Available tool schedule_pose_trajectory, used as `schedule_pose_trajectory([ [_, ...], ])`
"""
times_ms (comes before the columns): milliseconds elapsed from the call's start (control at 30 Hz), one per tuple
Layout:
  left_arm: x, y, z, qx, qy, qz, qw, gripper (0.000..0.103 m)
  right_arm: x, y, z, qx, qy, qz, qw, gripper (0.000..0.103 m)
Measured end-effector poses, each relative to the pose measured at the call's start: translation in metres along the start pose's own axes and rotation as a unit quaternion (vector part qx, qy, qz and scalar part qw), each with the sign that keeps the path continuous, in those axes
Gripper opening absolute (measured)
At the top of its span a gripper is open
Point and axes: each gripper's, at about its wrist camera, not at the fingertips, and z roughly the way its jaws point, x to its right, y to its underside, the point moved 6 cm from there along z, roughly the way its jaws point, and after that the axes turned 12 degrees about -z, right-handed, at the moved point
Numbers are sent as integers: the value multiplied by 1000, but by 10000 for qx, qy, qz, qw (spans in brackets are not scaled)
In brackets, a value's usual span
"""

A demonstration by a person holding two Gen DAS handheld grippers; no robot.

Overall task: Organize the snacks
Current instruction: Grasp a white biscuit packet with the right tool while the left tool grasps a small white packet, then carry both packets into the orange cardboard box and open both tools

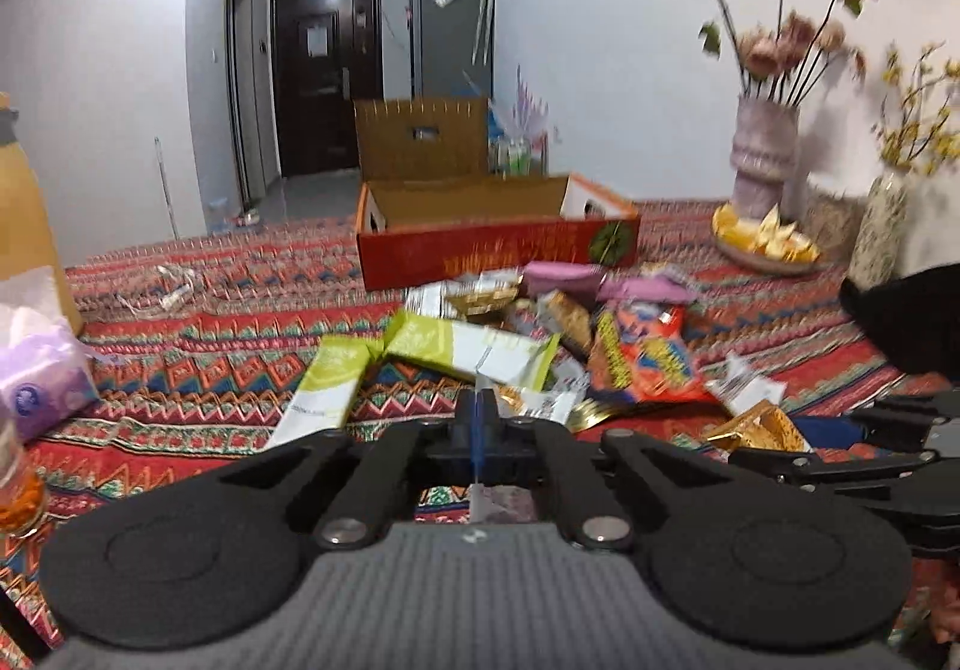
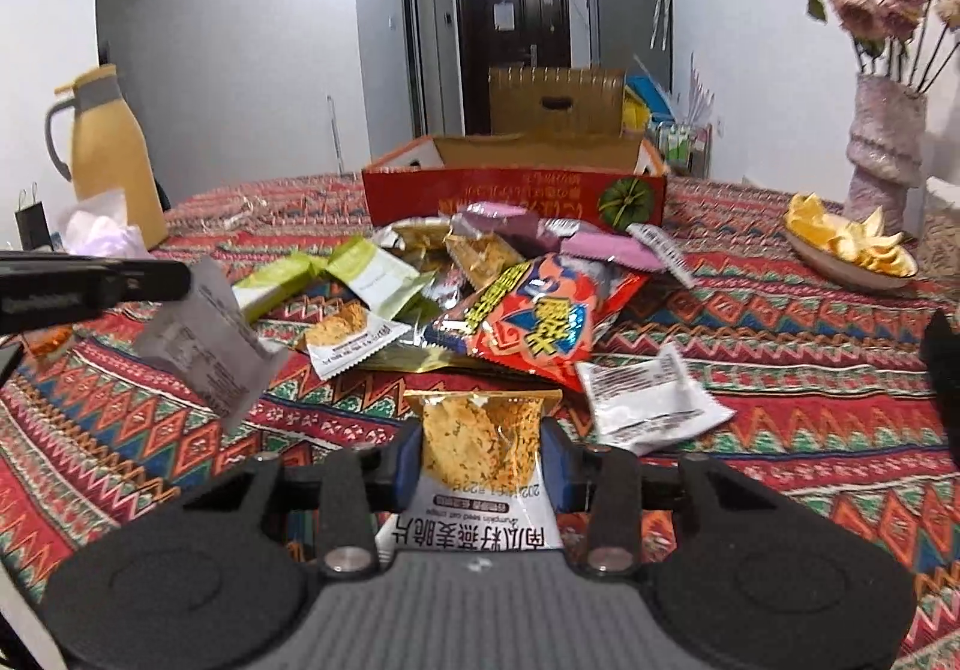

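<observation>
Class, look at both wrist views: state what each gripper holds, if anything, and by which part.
The right gripper clamps an oat crisp packet across its middle, by both side edges. The left gripper pinches a white packet by its top edge.

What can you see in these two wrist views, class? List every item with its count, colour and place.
open box: one, red, far side of table
large snack bag: one, orange-red, middle of pile
flat packets: two, green-white, left of pile
jug: one, yellow, far left
vase: one, pale pink, far right
dish: one, brownish, beside vase
tablecloth: one, patterned red, covering table
left gripper: one, black, shut on white packet
right gripper: one, black, shut on oat crisp packet
</observation>
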Motion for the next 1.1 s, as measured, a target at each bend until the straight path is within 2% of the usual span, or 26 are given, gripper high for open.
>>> schedule_pose_trajectory([
  [333, 9, -5, -43, 334, 5, -62, 9994, 1, 15, 9, -49, 346, 180, 133, 9992, 40],
  [600, 4, -23, -53, 490, 26, -80, 9988, 1, 30, 3, -57, 493, 150, 278, 9983, 40],
  [733, 2, -48, -44, 593, 104, -36, 9982, 1, 45, -19, -54, 658, 177, 216, 9974, 40],
  [900, -1, -92, -19, 831, 156, 42, 9964, 1, 71, -65, -47, 906, 141, 47, 9958, 40],
  [1100, -9, -155, 39, 943, 212, -43, 9953, 1, 109, -133, -18, 1165, 103, -176, 9930, 40],
])
